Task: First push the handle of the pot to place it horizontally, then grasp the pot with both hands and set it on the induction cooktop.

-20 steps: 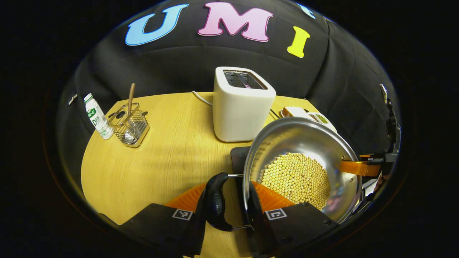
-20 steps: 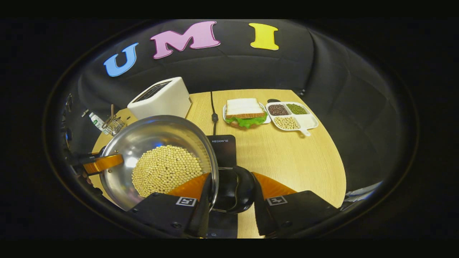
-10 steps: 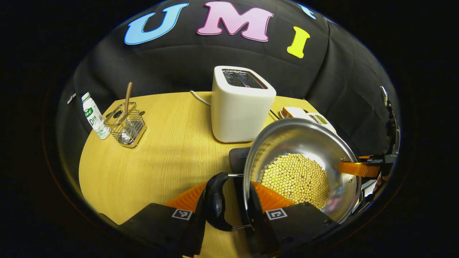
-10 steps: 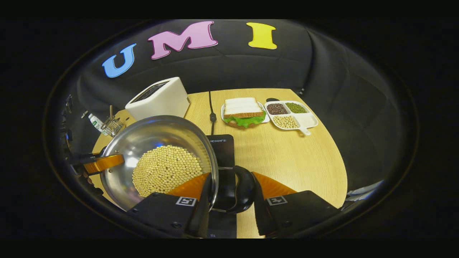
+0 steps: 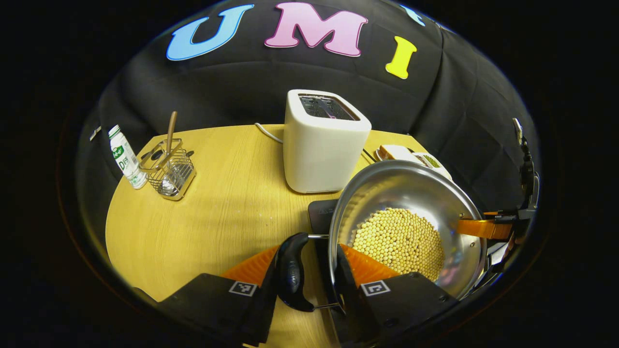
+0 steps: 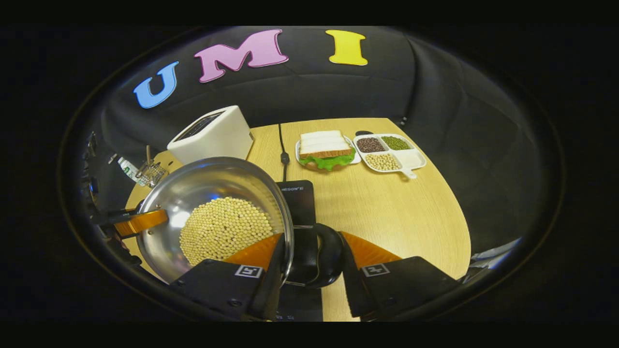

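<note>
Wood table (image 5: pixel 213 217) in a black-cloth booth. Steel pot (image 5: pixel 411 193) with a layer of yellow beans (image 5: pixel 399 239) is held between both tools, over the near part of the black induction cooktop (image 6: pixel 297 203); can't tell if the pot base touches it. Left tool (image 5: pixel 312 278) is narrow, clamped on the pot's black side handle (image 5: pixel 290 273), one finger outside the handle, the other against the pot wall by the rim. Right tool (image 6: pixel 309 263) is likewise narrow, gripping the opposite black handle (image 6: pixel 321 261), inner finger reaching over the rim toward the beans. Each view also shows the other tool at the pot's far rim. Cooktop sticks out from under the pot on the far side in both views. White toaster (image 5: pixel 324 142) stands behind the pot, just past the cooktop, cord running off the back of the table. Far left in the left gripper view: wire basket (image 5: pixel 169 169) with a wooden-handled utensil, small bottle (image 5: pixel 123 157) just beside it at the table edge. Right gripper view: sandwich on a plate (image 6: pixel 325 151) and a divided tray (image 6: pixel 390 152) of beans side by side near the back, well apart from the pot.
</note>
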Demonstrator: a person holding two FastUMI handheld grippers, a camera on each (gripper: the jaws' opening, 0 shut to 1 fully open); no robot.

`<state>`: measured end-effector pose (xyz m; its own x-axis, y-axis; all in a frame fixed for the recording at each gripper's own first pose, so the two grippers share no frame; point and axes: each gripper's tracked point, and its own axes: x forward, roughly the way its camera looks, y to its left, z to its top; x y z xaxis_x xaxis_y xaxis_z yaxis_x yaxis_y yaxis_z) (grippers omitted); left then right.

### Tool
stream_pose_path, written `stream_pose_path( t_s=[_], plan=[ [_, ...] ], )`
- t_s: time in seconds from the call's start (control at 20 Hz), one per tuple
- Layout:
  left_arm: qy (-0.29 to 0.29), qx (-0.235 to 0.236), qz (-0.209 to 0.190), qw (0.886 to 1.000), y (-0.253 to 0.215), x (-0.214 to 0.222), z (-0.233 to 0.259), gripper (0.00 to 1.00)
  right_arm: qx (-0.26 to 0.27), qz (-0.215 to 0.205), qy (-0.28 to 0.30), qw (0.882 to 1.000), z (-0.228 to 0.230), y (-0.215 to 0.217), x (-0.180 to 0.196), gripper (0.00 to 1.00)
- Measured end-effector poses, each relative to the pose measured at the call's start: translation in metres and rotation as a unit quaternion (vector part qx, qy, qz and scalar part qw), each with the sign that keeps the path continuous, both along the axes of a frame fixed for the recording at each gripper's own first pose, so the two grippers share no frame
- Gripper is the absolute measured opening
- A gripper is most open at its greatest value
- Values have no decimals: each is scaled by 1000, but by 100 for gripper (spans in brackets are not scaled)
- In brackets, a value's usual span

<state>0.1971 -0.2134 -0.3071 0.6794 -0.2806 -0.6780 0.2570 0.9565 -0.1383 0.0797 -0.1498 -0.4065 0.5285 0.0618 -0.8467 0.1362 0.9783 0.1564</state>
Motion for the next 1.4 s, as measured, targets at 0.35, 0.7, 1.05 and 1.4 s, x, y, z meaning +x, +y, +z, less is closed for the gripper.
stream_pose_path(
  t_s=[0.35, 0.7, 1.05, 1.4],
  plan=[
    [-35, -16, 29, 999, 15, -9, 27, 95, 2, -27, -31, 999, 23, -4, 4, 99],
    [-104, -37, 30, 993, 34, -42, 92, 95, -27, -30, -114, 993, 85, -6, -2, 99],
    [-189, -37, 46, 980, 87, -72, 175, 95, -48, -23, -217, 975, 181, 12, -9, 99],
    [-256, -49, 94, 961, 149, -113, 239, 95, -43, -50, -309, 949, 269, 26, -24, 98]
  ],
)
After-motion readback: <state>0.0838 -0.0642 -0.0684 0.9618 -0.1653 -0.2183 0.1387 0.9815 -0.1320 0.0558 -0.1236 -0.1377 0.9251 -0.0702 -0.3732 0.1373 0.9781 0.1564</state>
